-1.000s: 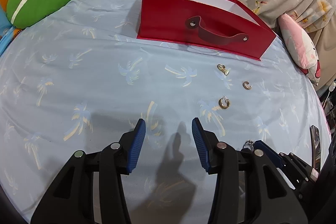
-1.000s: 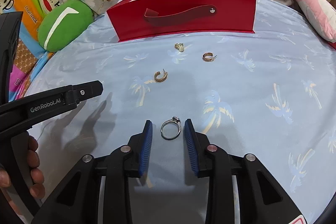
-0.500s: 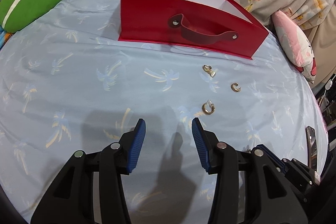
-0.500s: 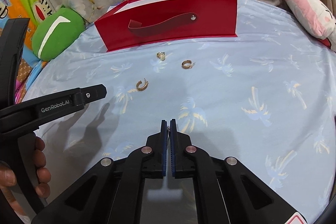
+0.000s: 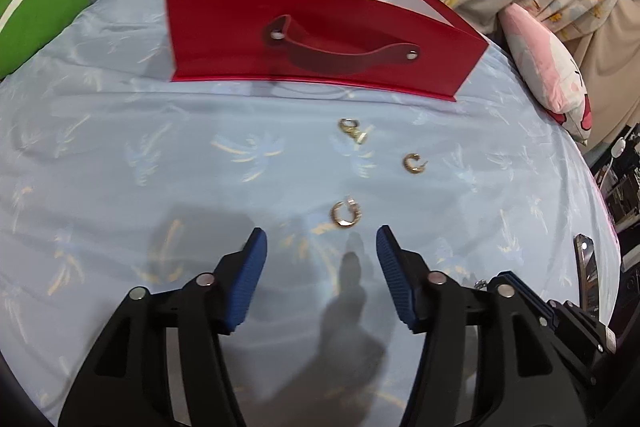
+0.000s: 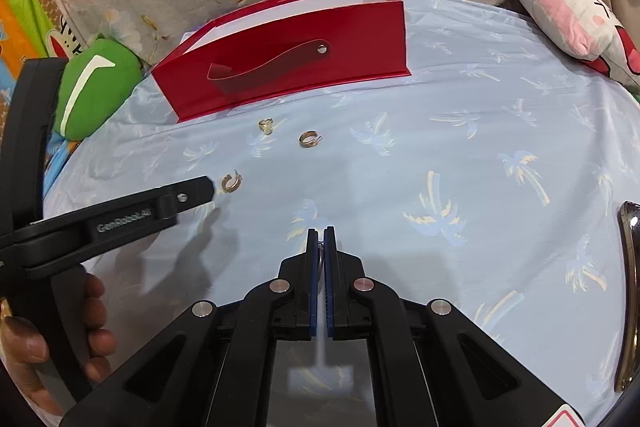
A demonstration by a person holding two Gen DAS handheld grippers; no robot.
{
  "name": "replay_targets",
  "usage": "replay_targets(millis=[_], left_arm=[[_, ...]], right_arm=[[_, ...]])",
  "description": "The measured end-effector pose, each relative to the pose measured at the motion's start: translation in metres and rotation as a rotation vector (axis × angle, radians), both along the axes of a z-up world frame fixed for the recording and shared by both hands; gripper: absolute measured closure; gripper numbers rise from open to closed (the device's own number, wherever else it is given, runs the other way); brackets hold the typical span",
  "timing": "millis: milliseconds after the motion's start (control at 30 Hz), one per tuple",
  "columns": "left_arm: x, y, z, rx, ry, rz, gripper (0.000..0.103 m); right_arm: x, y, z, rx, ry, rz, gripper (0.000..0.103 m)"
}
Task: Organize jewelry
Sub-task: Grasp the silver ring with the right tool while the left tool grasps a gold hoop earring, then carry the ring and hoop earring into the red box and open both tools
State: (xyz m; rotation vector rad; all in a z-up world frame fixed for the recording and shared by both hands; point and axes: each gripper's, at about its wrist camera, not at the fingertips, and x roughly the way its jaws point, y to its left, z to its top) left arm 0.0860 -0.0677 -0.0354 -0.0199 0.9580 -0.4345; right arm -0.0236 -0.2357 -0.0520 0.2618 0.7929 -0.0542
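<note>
A red box (image 5: 320,39) with a strap handle stands at the back of the blue sheet; it also shows in the right wrist view (image 6: 288,59). Three gold earrings lie in front of it: a hoop (image 5: 346,215) (image 6: 231,183), a second hoop (image 5: 413,163) (image 6: 309,139) and a small one (image 5: 353,130) (image 6: 265,125). My left gripper (image 5: 320,259) is open, its tips just short of the near hoop. My right gripper (image 6: 321,241) is shut on a silver ring (image 6: 320,253), lifted off the sheet; the ring's top peeks out in the left wrist view (image 5: 480,283).
A green cushion (image 5: 36,7) lies at the back left and a pink plush pillow (image 5: 548,67) at the back right. A phone (image 5: 586,267) lies near the bed's right edge. Floral fabric hangs behind the box.
My right gripper closed on the silver ring and lifted it. My left gripper moved forward and right toward the near gold hoop and stayed open.
</note>
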Motion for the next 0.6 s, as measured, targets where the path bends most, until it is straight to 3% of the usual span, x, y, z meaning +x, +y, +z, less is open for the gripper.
replay_targets(millis=[233, 333, 467, 600], left_arm=[[0.008, -0.028, -0.009, 0.036, -0.013, -0.015, 0.05], [0.009, -0.032, -0.01, 0.058, -0.03, -0.011, 0.059], [0.009, -0.035, -0.011, 0.075, -0.04, -0.024, 0.087], [0.008, -0.032, -0.01, 0.056, -0.03, -0.034, 0.087]], right_arm=[[-0.002, -0.01, 0.0, 0.023, -0.005, -0.016, 0.101], [-0.003, -0.012, 0.0, 0.03, -0.008, -0.02, 0.101], [-0.003, -0.015, 0.0, 0.042, -0.011, -0.023, 0.101], [-0.003, -0.015, 0.001, 0.05, -0.016, -0.023, 0.101]])
